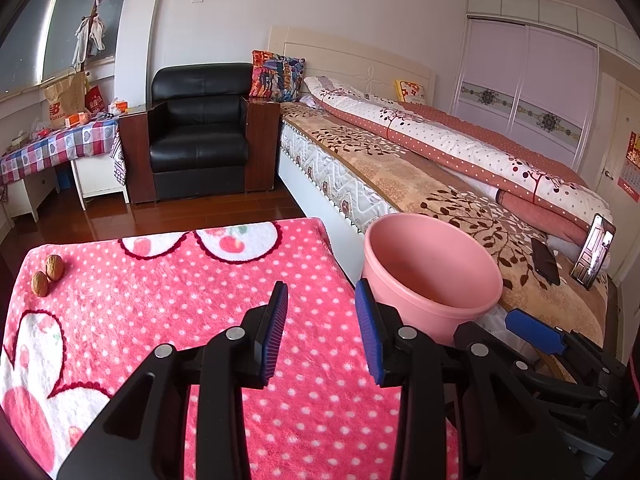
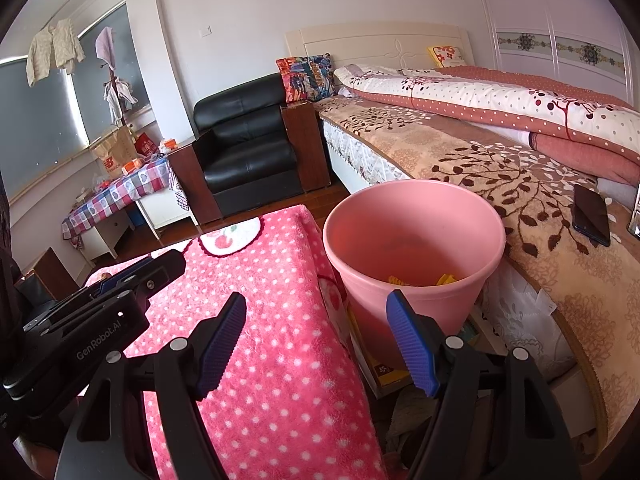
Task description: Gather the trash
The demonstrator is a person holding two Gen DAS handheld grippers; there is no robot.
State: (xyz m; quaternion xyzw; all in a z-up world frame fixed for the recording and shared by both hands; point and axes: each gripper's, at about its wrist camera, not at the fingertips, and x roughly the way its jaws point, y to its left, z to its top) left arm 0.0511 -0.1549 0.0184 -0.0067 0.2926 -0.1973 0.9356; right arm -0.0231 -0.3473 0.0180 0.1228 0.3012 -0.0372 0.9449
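Two walnuts (image 1: 47,274) sit touching at the desk's (image 1: 192,312) far left corner, well apart from the bin (image 1: 432,276); hard, round, light, likely to roll, so pinch across the middle. Both grippers, left (image 1: 322,292) and right (image 2: 316,304), hang released, empty

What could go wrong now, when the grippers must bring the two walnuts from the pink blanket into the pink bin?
1. The two walnuts lie near the far left edge of the blanket; being round, they may roll off when nudged.
2. The pink bin stands beside the table, not on it, so a walnut released early would probably fall to the floor.
3. The left gripper and right gripper are both open and close together; they could collide.
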